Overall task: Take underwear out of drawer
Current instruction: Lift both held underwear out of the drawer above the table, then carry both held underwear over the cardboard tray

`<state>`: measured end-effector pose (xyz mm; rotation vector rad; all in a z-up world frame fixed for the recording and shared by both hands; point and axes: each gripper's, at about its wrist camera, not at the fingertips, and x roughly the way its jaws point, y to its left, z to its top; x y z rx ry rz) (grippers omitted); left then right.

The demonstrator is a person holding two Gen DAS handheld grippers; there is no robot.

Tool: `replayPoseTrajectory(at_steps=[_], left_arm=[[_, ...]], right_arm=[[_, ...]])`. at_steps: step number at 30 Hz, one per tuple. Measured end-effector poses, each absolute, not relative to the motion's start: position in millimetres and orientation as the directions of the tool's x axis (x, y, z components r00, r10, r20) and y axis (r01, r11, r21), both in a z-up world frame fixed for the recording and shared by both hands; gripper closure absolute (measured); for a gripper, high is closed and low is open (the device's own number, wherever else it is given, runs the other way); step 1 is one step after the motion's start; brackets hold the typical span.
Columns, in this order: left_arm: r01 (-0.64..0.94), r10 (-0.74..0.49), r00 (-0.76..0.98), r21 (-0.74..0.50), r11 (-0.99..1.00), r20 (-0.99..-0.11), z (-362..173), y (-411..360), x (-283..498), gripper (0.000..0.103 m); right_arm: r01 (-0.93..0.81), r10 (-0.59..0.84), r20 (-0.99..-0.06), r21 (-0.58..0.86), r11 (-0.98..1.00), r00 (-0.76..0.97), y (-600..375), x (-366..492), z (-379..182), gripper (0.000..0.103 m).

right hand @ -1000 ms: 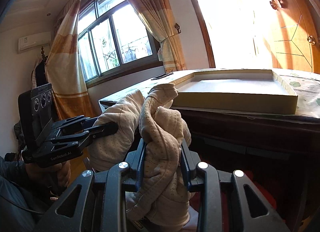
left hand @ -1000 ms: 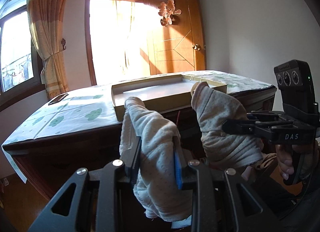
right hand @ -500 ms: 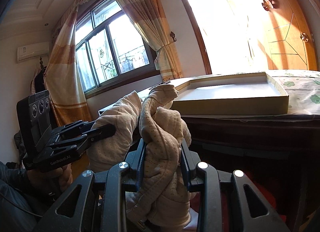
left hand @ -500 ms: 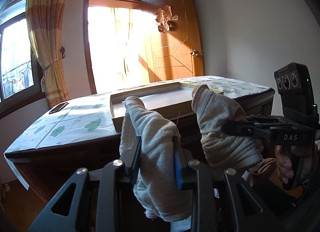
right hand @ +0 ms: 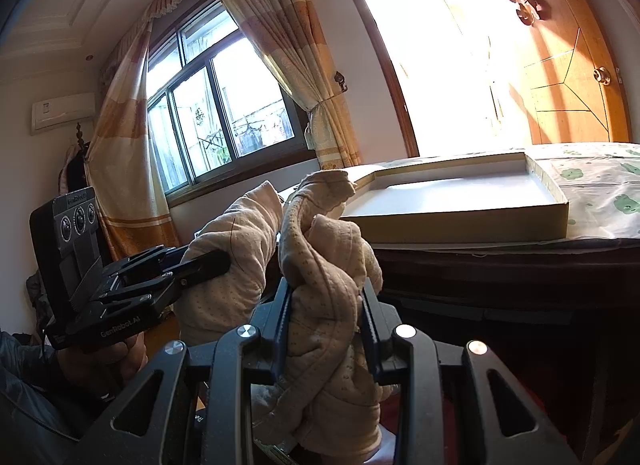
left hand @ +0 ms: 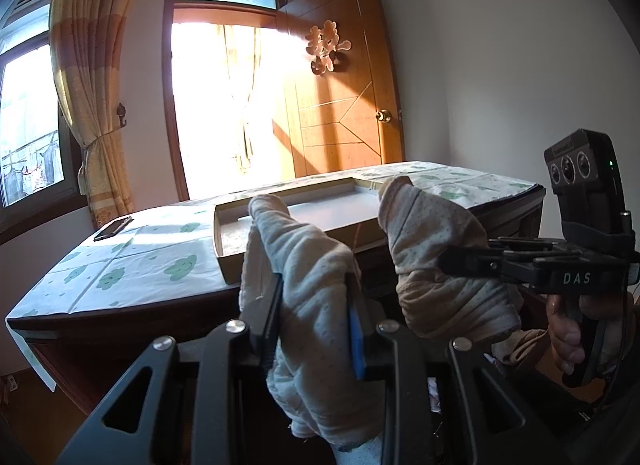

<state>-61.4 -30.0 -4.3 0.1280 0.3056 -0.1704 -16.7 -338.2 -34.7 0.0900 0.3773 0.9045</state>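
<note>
- Gripping one dotted underwear garment (left hand: 320, 285), both grippers hold it bunched
- left gripper (left hand: 316, 329) jaws clamp one end
- right gripper (right hand: 326, 329) jaws clamp the other

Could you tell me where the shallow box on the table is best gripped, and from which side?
Grip the box by its near wall, coming level from the front. That thin upright wall faces the grippers, stands above the tablecloth and would likely fit between the jaws. Both grippers are shut on the underwear, so one must be freed first.
</note>
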Motion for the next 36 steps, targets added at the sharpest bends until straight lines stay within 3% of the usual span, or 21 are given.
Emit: replayPoseTrajectory(at_steps=[36], left_arm=[[0.282,-0.248,0.929,0.089,0.955,-0.273,33,-44,-30,0.076]], right_arm=[[-0.701,0.744,-0.254,0.251,0.668,0.618,-361,-26,-1,0.07]])
